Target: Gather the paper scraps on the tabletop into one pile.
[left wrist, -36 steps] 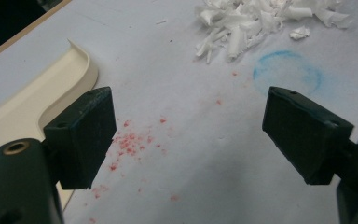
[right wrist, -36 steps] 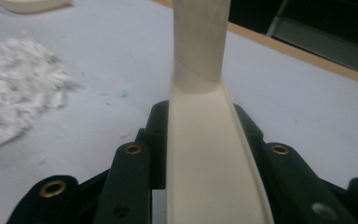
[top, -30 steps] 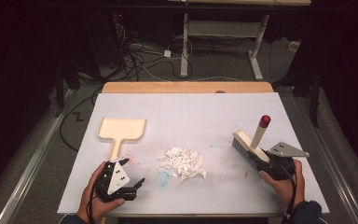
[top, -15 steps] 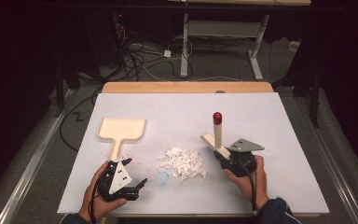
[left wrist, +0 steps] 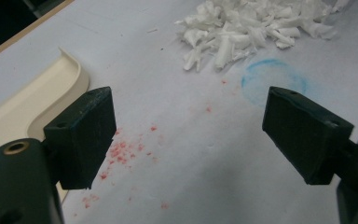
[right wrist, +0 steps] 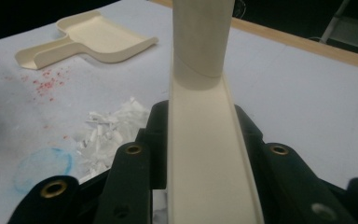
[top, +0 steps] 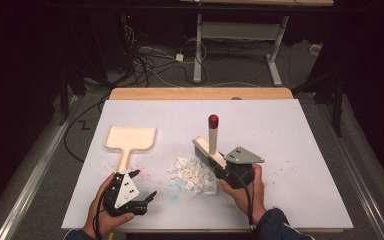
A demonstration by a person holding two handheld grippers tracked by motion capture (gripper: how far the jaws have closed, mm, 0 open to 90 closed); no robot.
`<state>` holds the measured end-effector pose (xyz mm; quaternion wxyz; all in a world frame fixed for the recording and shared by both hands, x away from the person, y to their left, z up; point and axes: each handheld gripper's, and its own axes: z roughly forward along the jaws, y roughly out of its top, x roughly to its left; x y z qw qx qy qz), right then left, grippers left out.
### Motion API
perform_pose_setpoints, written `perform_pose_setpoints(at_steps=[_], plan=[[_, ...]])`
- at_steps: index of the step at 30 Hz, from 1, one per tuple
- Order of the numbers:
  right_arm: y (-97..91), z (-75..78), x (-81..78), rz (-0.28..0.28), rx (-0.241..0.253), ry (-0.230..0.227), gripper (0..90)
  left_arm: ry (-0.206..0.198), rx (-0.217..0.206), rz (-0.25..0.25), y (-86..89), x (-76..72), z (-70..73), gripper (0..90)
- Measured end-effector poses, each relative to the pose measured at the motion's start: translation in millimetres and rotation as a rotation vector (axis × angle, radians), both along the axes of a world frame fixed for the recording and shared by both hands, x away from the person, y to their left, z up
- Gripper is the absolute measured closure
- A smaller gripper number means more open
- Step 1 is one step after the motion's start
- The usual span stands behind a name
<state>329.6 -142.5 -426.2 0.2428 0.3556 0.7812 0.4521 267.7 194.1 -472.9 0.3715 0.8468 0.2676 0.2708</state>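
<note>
Dark room, floor (top: 40, 165) strewn with cables (top: 150, 65), metal table frame (top: 240, 35) at the back. White sheet (top: 290, 130) covers a wooden table (top: 200, 93). Cream dustpan (top: 130, 140) left of centre. Right gripper (top: 232, 172) clamps the brush (top: 210, 150), bristles against the shredded paper pile (top: 192, 175). Left gripper (top: 130, 192) spread, nothing between its jaws. Blue circle (left wrist: 272, 79) and red specks (left wrist: 121, 151) mark the sheet.

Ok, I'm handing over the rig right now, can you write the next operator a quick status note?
Right gripper: shut on the brush, bristles beside the paper scraps.
Left gripper: open, holding nothing, near the table's front edge by the dustpan handle.
Dustpan lies flat on the white table, to the left of the pile, with no scraps in it.
Done: brush picked up and at the pile.
Left: grasp the dustpan, sweep the scraps in.
</note>
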Motion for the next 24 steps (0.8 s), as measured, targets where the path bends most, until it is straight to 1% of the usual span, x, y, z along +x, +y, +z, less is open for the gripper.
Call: perform_pose_setpoints(at_steps=[1,2,3,5,6,9,10,12,15,17,19,22,24], plan=[[-4.9,3.1,-1.4,-0.002,-0.006,-0.011,68.2,-0.001,0.002,0.001,0.0,-0.4,0.0,16.4],[-10.8,6.1,-2.8,0.013,-0.001,-0.02,68.2,0.0,0.001,0.003,0.4,-0.4,0.0,16.5],[-17.0,9.2,-4.2,0.034,0.0,-0.017,68.2,0.001,0.002,0.007,0.7,-0.2,-0.1,16.4],[-31.0,15.9,-8.8,0.06,-0.013,-0.013,68.2,0.002,0.002,0.016,1.5,-0.1,-0.4,16.5],[-38.8,18.9,-12.2,0.072,-0.012,-0.018,68.2,0.004,0.0,0.018,1.9,-0.2,-0.3,16.5],[-62.6,25.1,-24.0,0.107,-0.026,-0.004,68.2,0.006,0.007,0.024,2.0,-0.1,-0.8,16.5],[-70.1,26.0,-28.2,0.132,-0.025,0.004,68.1,0.006,0.012,0.024,1.8,-0.2,-0.9,16.5],[-82.9,25.7,-38.2,0.14,-0.034,0.025,68.2,0.007,0.012,0.028,1.0,-0.3,-1.5,16.5],[-95.9,18.8,-49.9,0.174,-0.034,0.078,68.2,0.009,0.017,0.032,0.8,0.0,-1.6,16.5],[-97.8,12.1,-55.0,0.2,-0.043,0.11,68.2,0.012,0.016,0.036,0.2,1.2,-2.1,16.4],[-93.9,5.3,-56.2,0.222,-0.058,0.139,68.2,0.015,0.018,0.036,-1.0,2.1,-2.4,16.5],[-80.4,-0.8,-53.6,0.259,-0.036,0.165,68.2,0.015,0.023,0.03,-2.6,1.9,-2.6,16.5],[-68.1,-1.8,-51.3,0.278,-0.036,0.16,68.2,0.017,0.026,0.026,-2.5,1.9,-2.9,16.5]])
